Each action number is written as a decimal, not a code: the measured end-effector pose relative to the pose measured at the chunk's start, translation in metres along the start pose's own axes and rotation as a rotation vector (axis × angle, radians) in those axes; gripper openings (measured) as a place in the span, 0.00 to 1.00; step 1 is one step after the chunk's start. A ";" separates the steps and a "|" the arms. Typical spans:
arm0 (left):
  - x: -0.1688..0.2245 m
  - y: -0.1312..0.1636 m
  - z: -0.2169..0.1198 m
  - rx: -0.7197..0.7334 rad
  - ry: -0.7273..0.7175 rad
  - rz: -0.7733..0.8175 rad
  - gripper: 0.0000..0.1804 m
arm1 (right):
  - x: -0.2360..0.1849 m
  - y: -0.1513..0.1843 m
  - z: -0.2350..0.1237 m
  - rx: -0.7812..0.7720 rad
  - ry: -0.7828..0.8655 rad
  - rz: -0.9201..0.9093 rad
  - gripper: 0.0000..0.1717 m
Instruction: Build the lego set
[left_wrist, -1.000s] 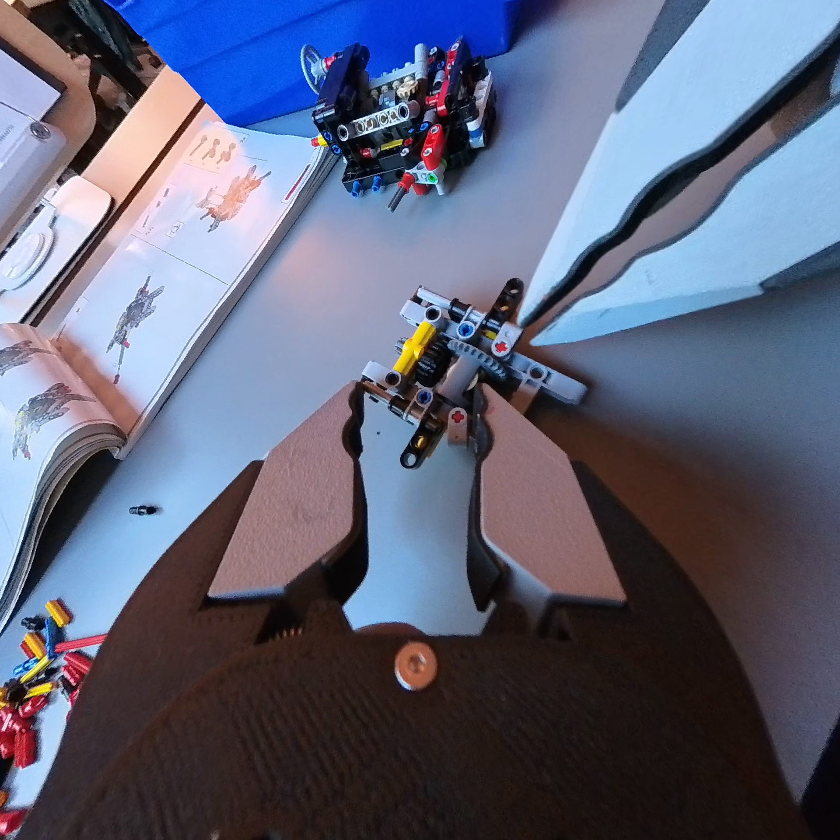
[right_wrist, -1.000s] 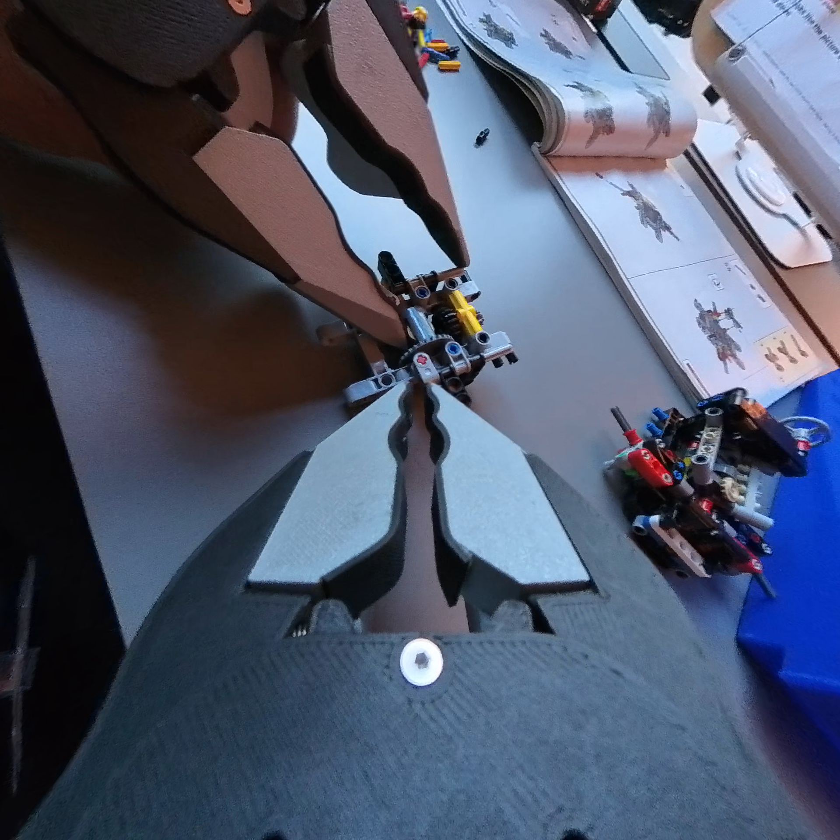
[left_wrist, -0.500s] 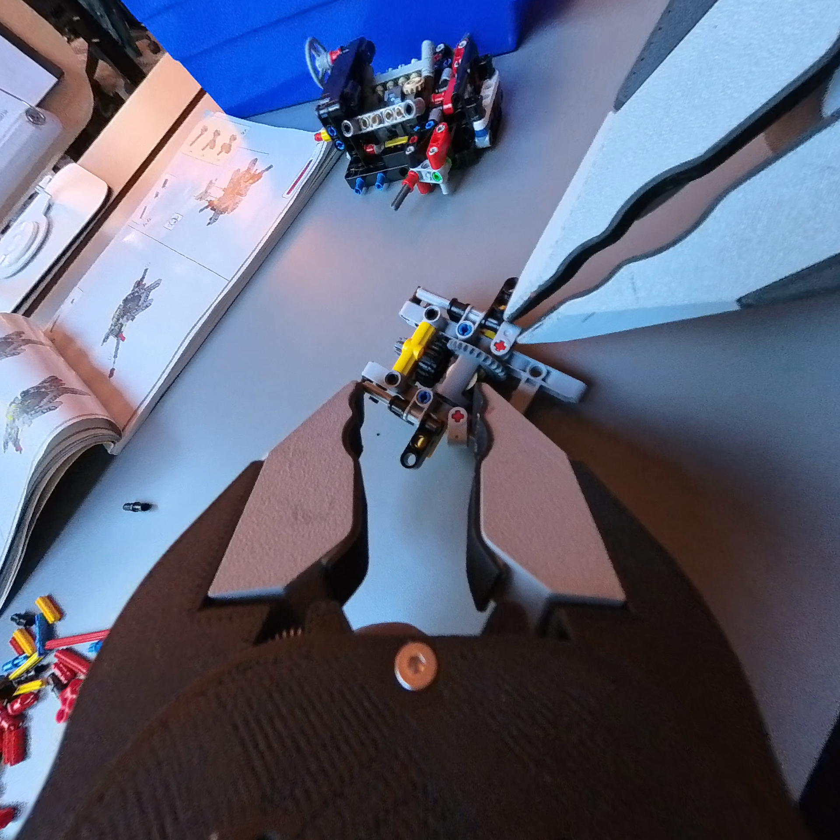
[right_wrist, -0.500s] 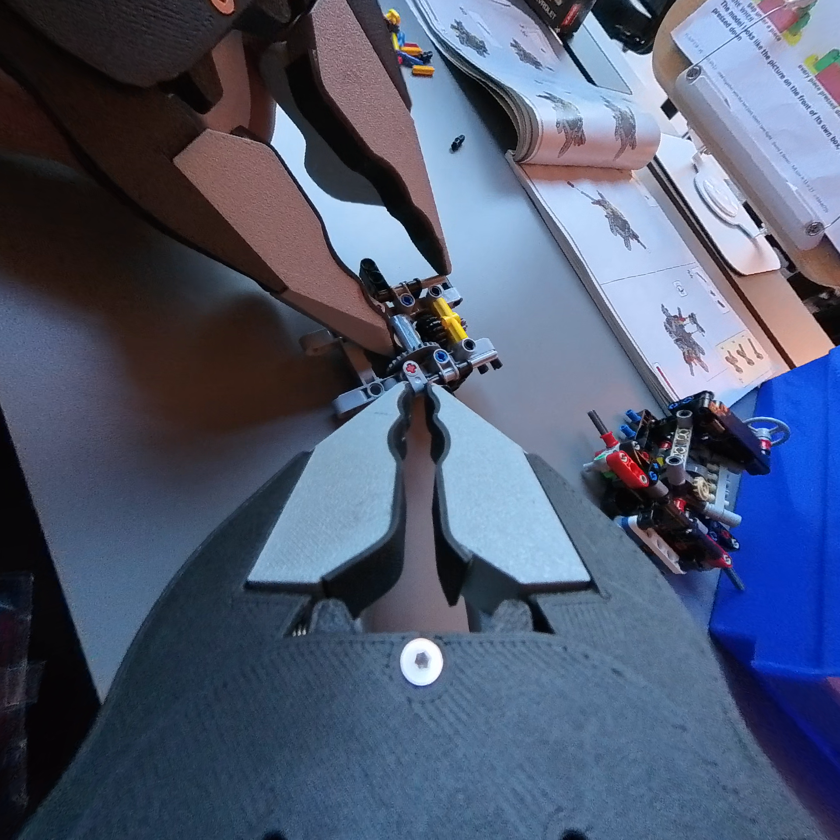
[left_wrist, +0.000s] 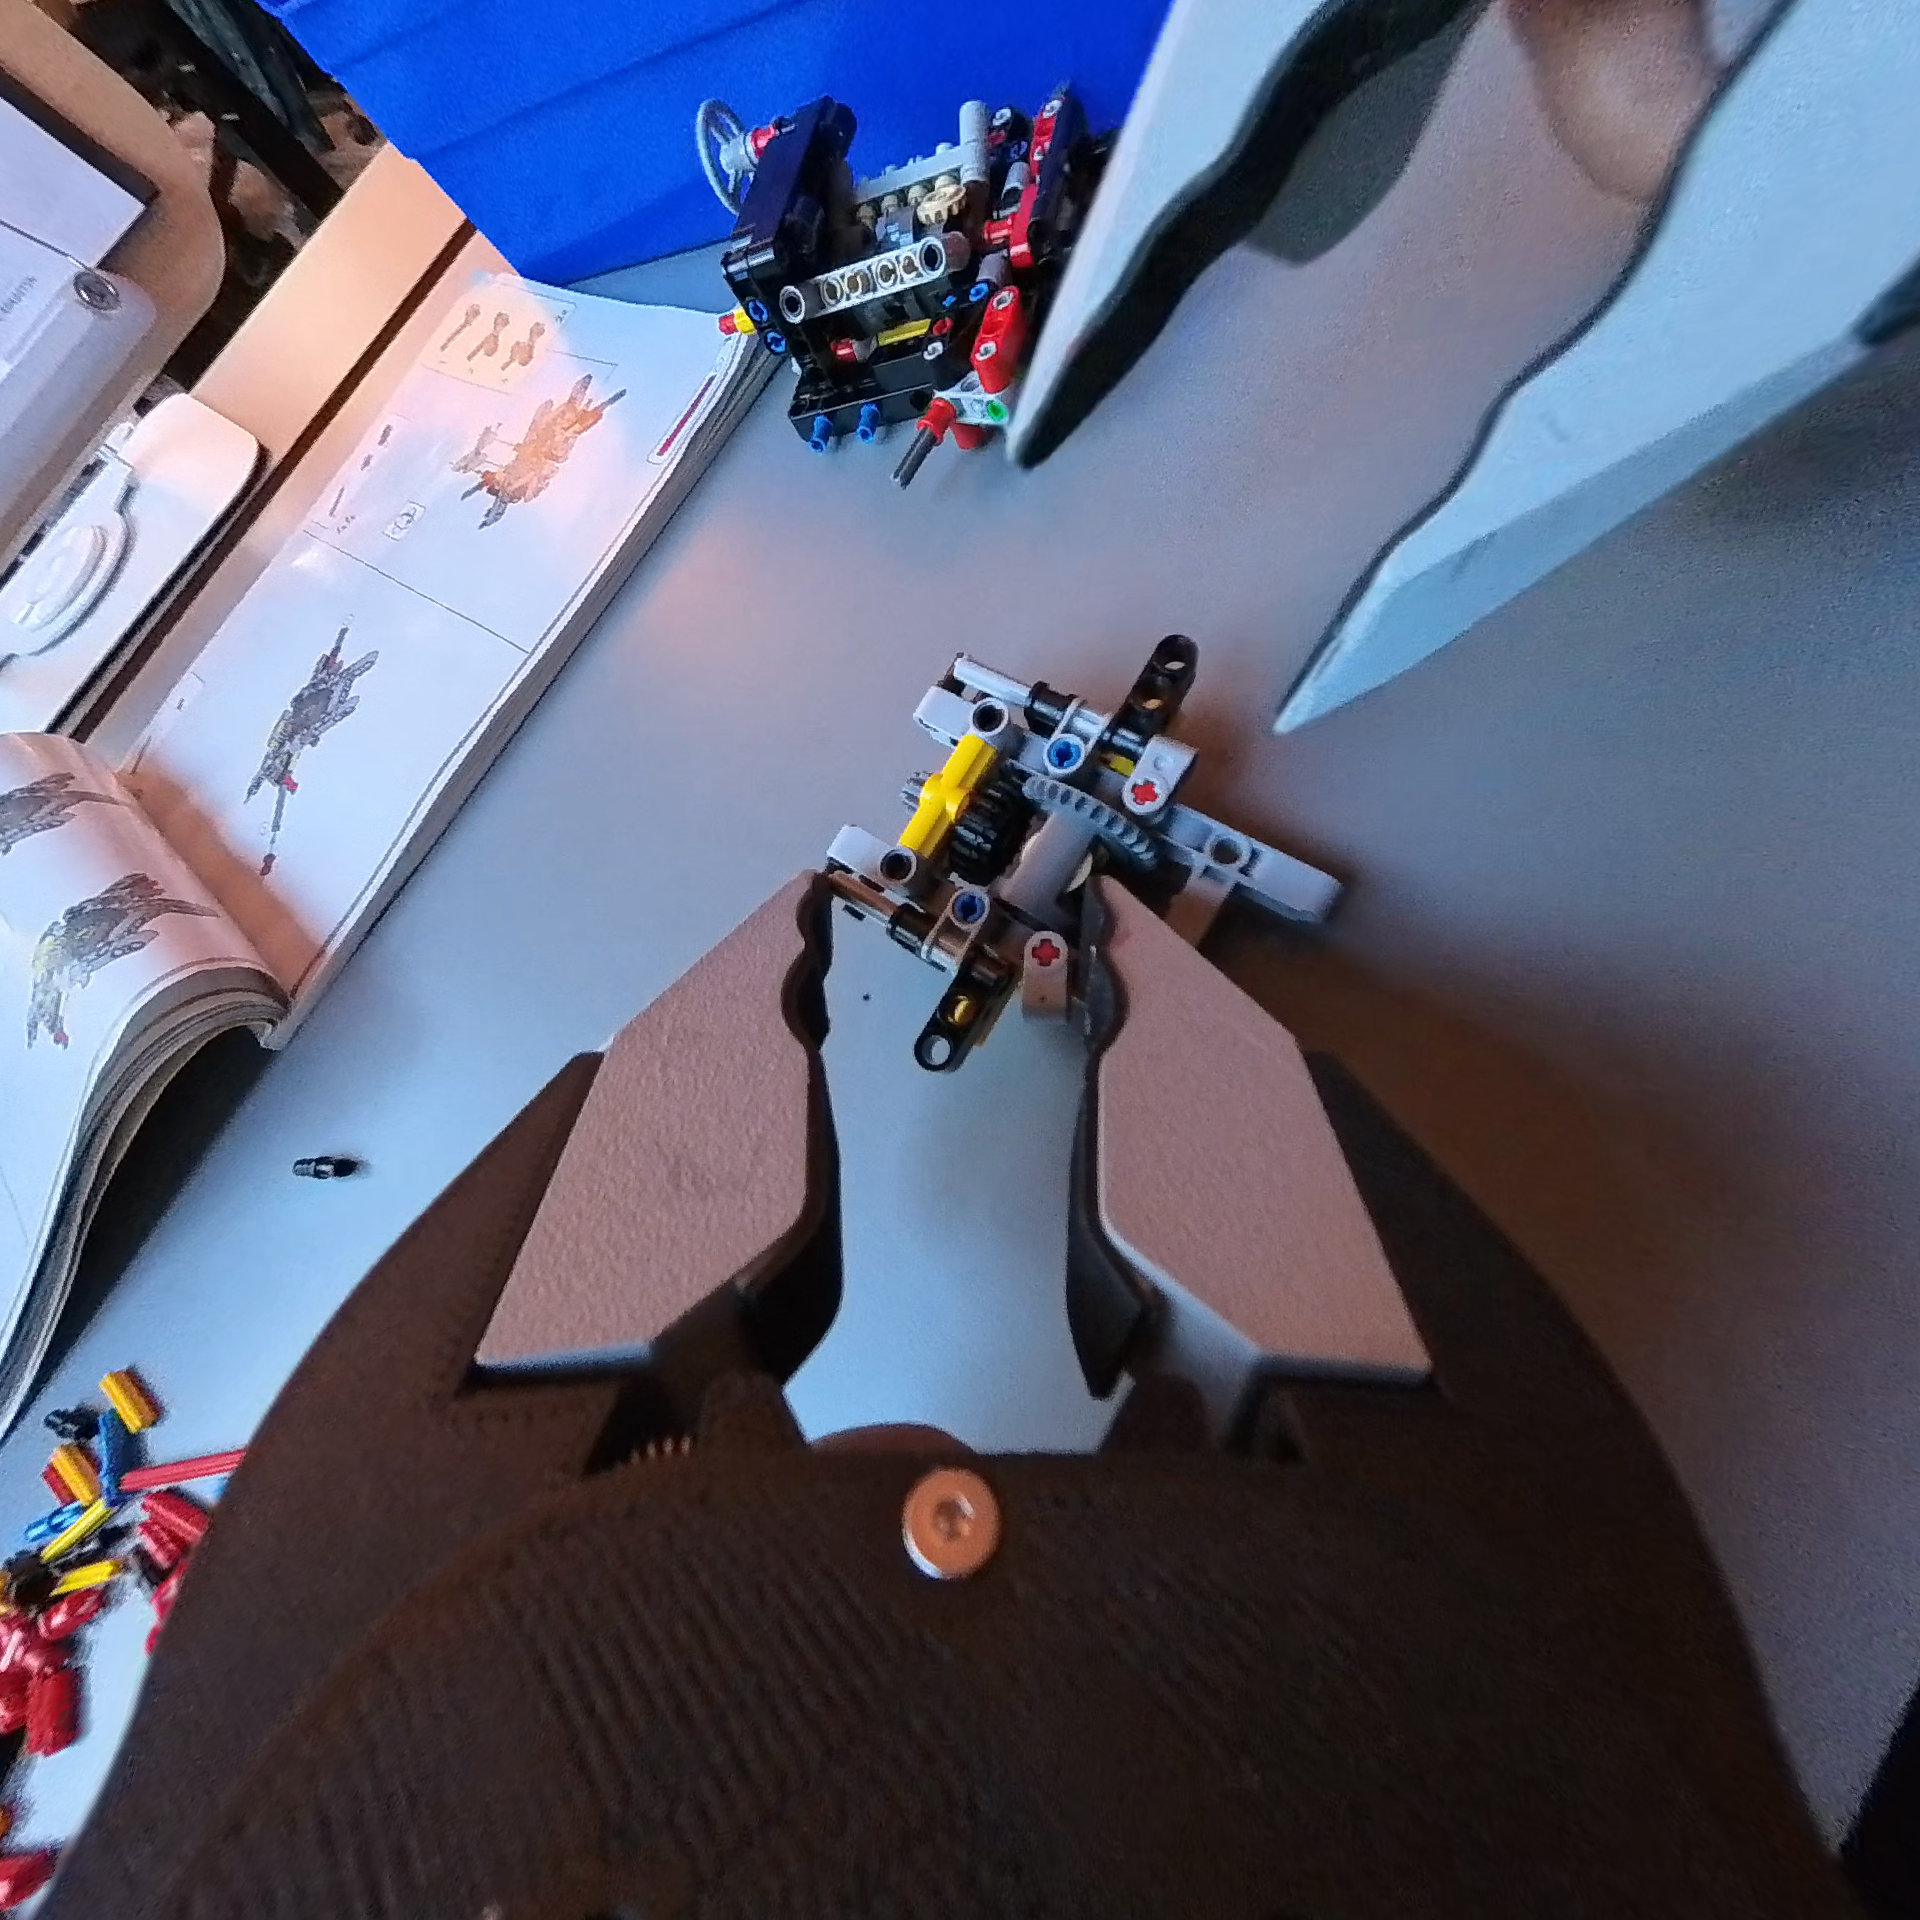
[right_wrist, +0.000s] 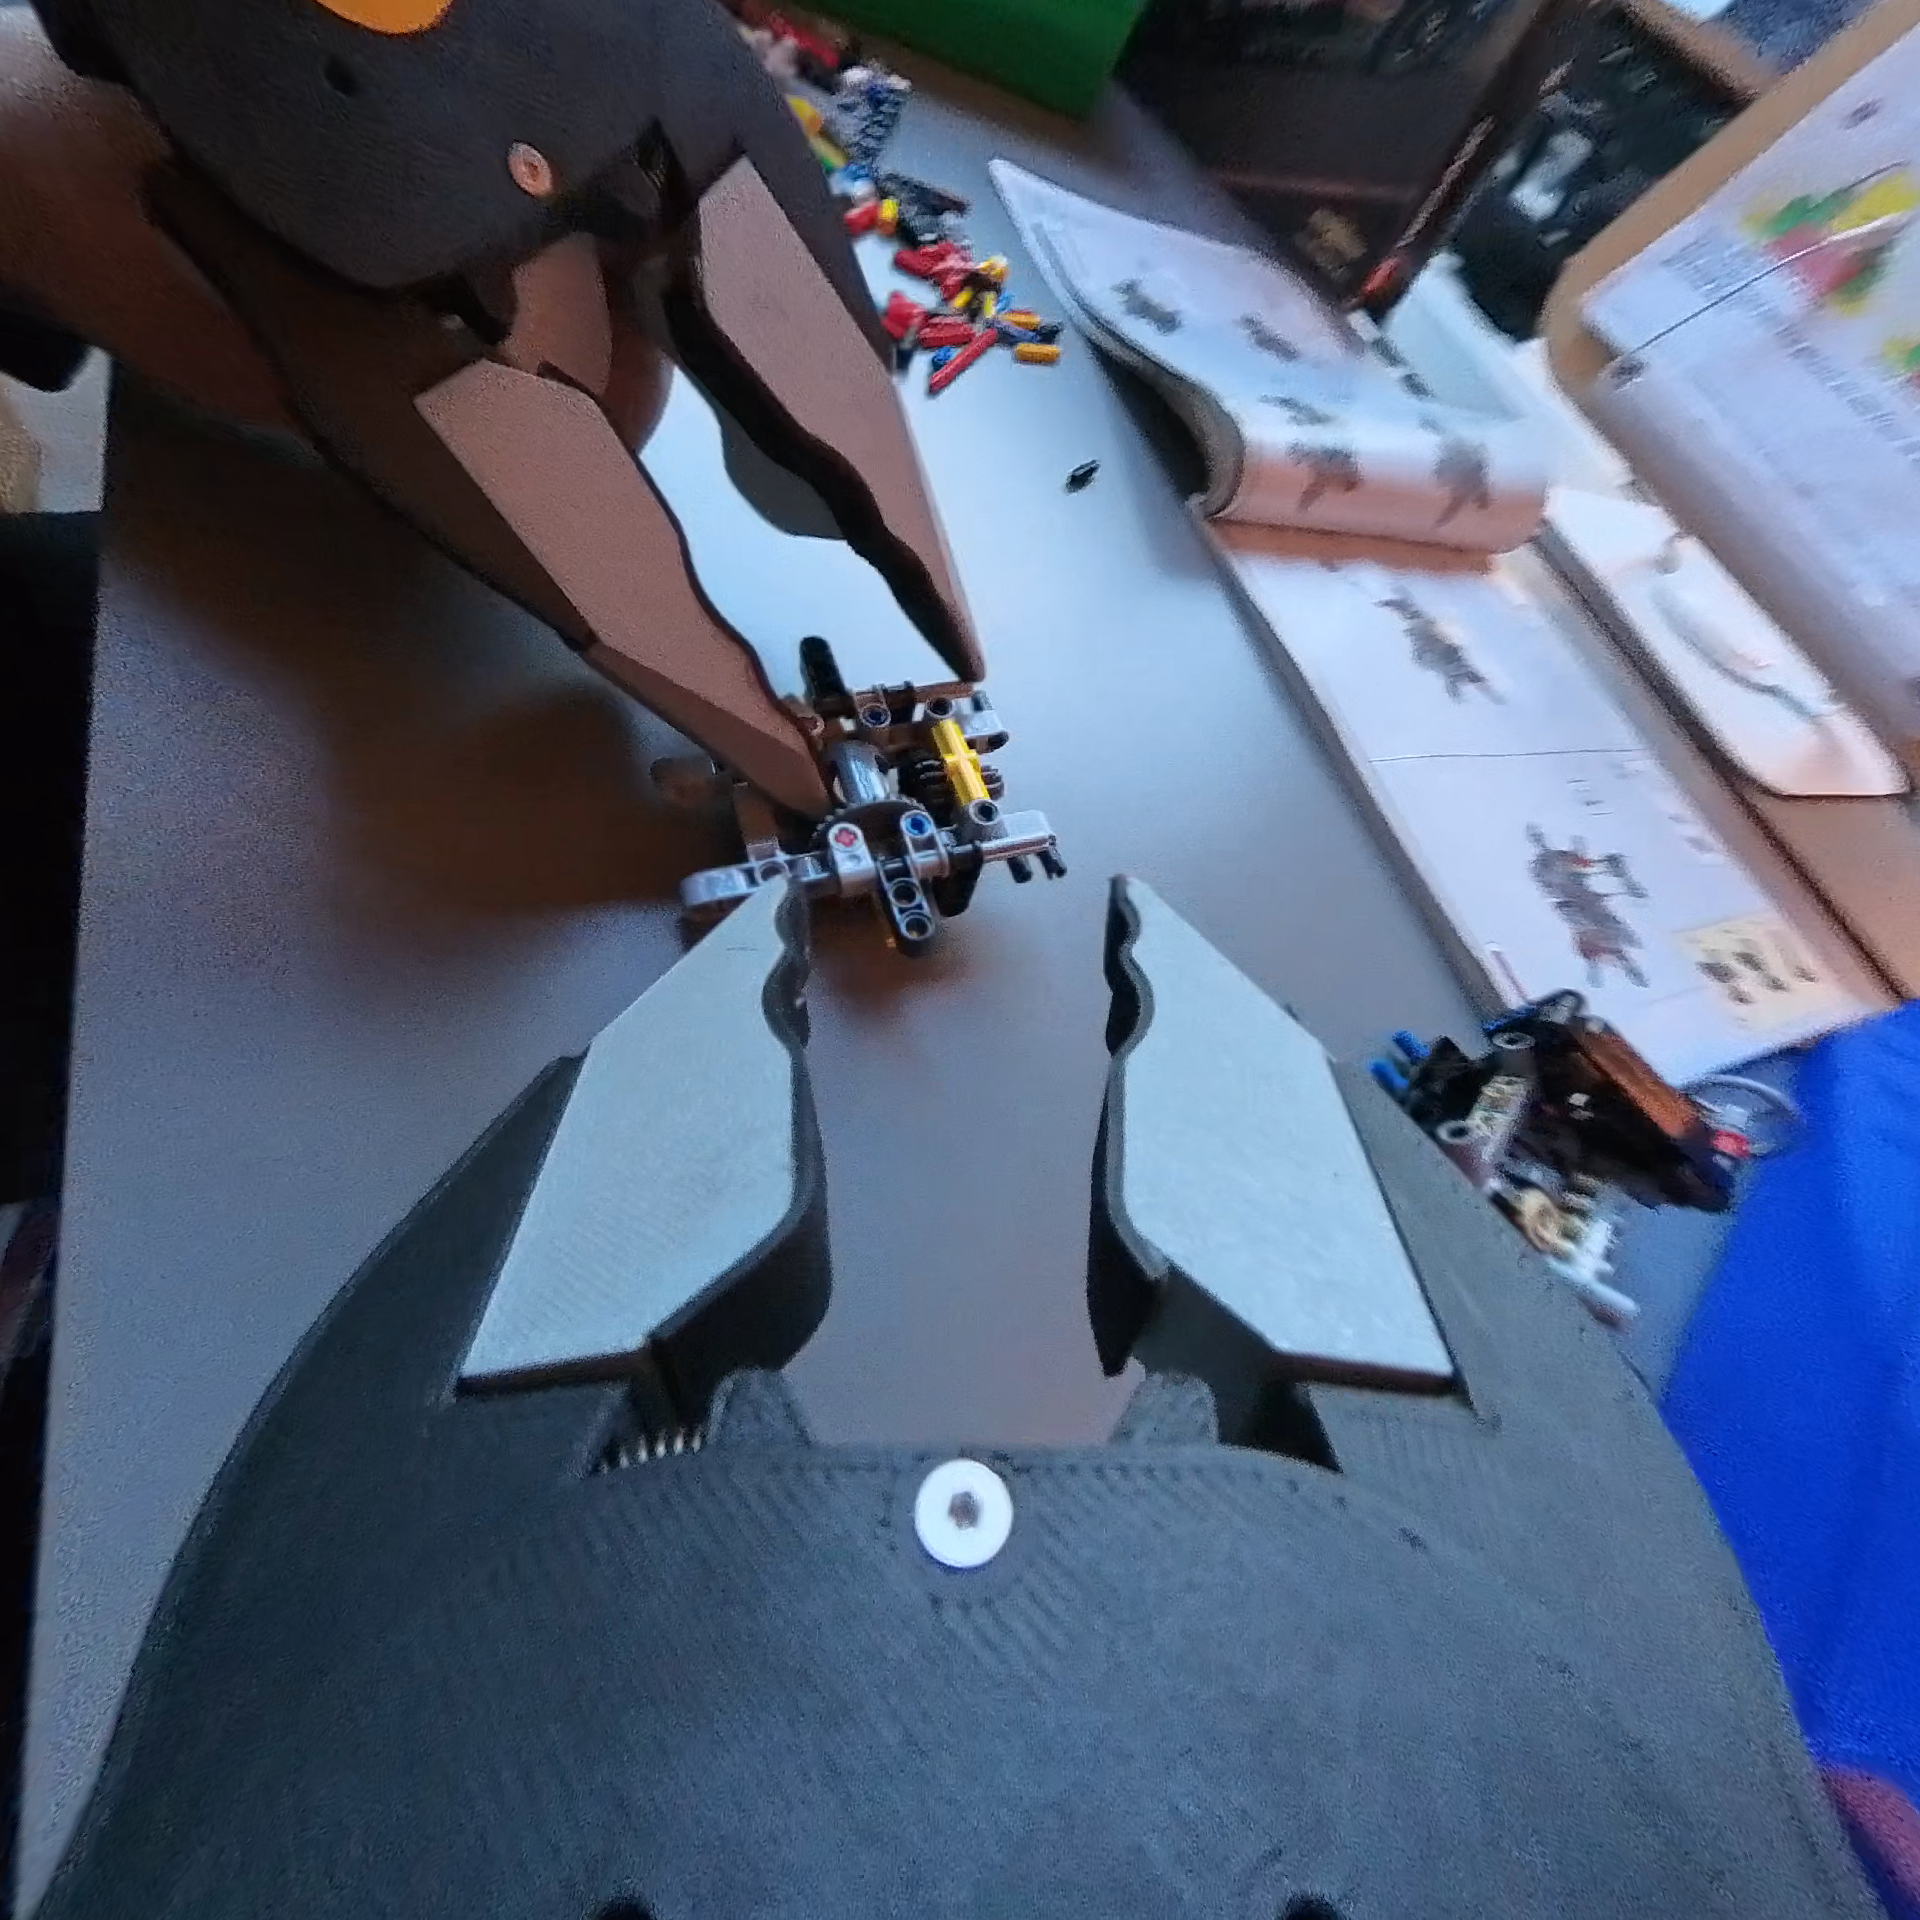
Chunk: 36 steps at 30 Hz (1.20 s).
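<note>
Left wrist view: left tongs clamped on the near end of a small gear assembly of grey beams, black gears, a yellow connector and blue and red pins, resting on the smooth grey table. Both brown, matte fingertips pressed against it, the right tip covering part of the grey beam behind. Wavy dark pad edges, coarse printed ridges on the black body below.

Up and to the right, right tongs spread wide, pale grey fingers, tips clear of the assembly, bases cut off by the frame edge. Beyond the left tongs, a larger black, red and grey brick build, partly hidden behind one pale finger, backed by a blue bin. Left of the tongs, an open instruction booklet, pages curling; a lone black pin; at the lower left corner a blurred heap of red, yellow and blue loose pieces, cut off.

Right wrist view: right tongs wide apart with bare table between the fingers, left tip just beside the assembly's grey beam; touching or not, hard to tell. Everything at the right edge smeared by blur.
</note>
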<state>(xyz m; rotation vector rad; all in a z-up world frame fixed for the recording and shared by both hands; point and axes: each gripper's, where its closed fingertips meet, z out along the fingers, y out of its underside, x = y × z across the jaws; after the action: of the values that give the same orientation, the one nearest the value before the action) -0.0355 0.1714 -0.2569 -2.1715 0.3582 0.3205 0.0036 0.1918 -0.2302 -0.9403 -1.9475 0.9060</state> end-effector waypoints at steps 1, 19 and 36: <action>0.000 0.000 0.000 0.001 -0.004 0.007 0.25 | -0.001 0.002 0.004 -0.009 -0.048 0.005 0.34; 0.000 -0.002 0.000 0.013 -0.032 0.061 0.25 | -0.013 0.004 0.030 0.000 -0.293 -0.150 0.23; 0.000 -0.002 0.000 0.013 -0.027 0.056 0.25 | -0.007 0.007 0.029 -0.015 -0.314 -0.084 0.29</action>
<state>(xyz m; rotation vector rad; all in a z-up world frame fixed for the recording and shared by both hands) -0.0351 0.1723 -0.2555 -2.1453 0.4048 0.3779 -0.0159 0.1817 -0.2515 -0.7524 -2.2419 1.0399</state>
